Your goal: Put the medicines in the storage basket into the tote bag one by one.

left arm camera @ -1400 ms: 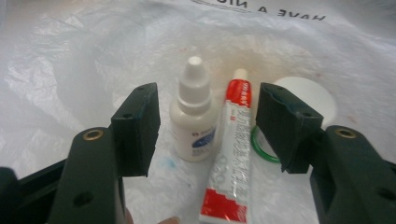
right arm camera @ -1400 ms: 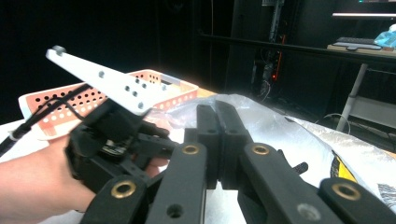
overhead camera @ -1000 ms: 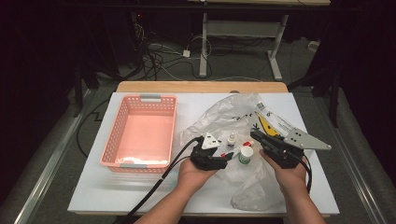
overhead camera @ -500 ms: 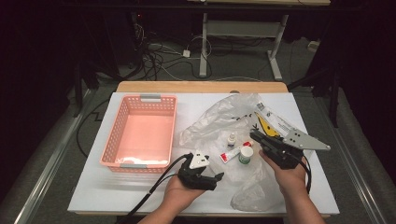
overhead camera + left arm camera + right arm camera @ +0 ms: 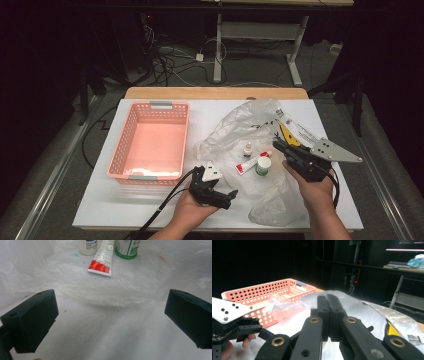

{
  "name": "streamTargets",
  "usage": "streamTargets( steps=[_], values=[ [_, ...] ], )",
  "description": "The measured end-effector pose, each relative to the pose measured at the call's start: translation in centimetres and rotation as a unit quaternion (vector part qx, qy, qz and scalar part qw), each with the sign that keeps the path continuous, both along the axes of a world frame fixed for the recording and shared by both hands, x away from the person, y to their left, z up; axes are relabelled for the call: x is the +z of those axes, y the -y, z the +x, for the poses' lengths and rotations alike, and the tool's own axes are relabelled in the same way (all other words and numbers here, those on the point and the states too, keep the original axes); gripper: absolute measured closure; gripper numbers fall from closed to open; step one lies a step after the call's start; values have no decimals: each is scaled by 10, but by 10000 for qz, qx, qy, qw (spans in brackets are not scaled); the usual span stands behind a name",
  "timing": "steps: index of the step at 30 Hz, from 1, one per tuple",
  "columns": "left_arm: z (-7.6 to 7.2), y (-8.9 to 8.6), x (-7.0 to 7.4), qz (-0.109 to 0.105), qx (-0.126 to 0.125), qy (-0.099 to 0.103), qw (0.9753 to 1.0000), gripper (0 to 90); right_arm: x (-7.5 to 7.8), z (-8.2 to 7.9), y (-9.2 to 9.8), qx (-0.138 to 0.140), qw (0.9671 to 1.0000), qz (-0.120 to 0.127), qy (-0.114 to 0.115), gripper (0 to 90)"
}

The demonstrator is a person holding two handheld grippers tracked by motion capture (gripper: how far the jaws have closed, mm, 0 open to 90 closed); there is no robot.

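Note:
A clear crumpled plastic bag [image 5: 235,131] lies spread right of the table's middle. On it lie a white tube with a red end [image 5: 251,164], a small white dropper bottle [image 5: 248,150] and a white bottle with a green base [image 5: 263,166]. My left gripper [image 5: 229,196] is held low near the front edge, short of the bag, open and empty. Its view looks between wide jaws [image 5: 112,300] at the tube [image 5: 102,257] and the green-based bottle [image 5: 127,248]. Shut, with nothing seen between its jaws, my right gripper [image 5: 276,145] hovers at the bag's right side [image 5: 328,300].
A pink perforated basket [image 5: 150,145] stands at the table's left, holding only a scrap of clear film. A yellow and white packet [image 5: 292,132] lies in the bag's far right part. The white table ends just in front of the hands.
My left gripper has drawn back from the small bottles toward the front edge and a little left. The right gripper and the items have stayed put.

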State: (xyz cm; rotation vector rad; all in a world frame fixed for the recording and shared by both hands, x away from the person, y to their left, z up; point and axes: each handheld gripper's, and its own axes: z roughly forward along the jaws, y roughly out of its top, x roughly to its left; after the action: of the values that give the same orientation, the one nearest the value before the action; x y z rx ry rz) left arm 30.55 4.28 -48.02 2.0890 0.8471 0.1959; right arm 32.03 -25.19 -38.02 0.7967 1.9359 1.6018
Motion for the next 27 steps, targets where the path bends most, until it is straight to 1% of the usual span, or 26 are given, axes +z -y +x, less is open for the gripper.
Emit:
streamTargets(
  steps=[3,5,7,8,11,14,16,18,19,20,21,22,24,25,27],
  values=[
    [-1,0,0,48,36,35,10000,0,2,-1,6,-69,10000,42,41,900],
    [-1,-1,0,124,58,26,9999,0,4,-1,10,-143,9999,78,18,900],
    [-1,-3,0,208,97,81,9997,0,5,-1,14,-192,9998,80,54,900],
    [-2,-4,0,235,113,92,9996,0,6,-1,15,-234,9996,138,42,900],
    [2,-5,-1,224,155,45,9996,0,7,-1,21,-294,9994,162,78,900],
    [10,-3,-4,238,316,16,9992,0,5,-1,22,-295,9994,161,43,900],
    [20,-1,-7,313,527,-22,9981,4,4,-2,19,-249,9996,96,37,900],
    [32,2,-8,406,663,-190,9968,4,3,-3,17,-196,9998,34,50,900],
    [37,3,-9,415,720,-251,9962,3,2,-4,15,-184,9998,49,27,900],
    [41,5,-9,438,635,-301,9966,9,1,-4,15,-172,9998,15,20,900],
    [43,7,-10,511,504,-366,9967,56,1,-5,14,-175,9998,24,5,900],
    [44,12,-10,604,442,-427,9963,122,0,-5,14,-161,9999,15,0,900],
    [43,18,-10,783,394,-272,9958,185,0,-5,14,-186,9998,1,-13,900],
    [42,19,-10,783,363,-224,9960,217,0,-5,14,-184,9998,-1,-12,900],
    [41,20,-10,732,306,-180,9967,319,0,-5,13,-179,9998,-15,-3,900]
  ],
)
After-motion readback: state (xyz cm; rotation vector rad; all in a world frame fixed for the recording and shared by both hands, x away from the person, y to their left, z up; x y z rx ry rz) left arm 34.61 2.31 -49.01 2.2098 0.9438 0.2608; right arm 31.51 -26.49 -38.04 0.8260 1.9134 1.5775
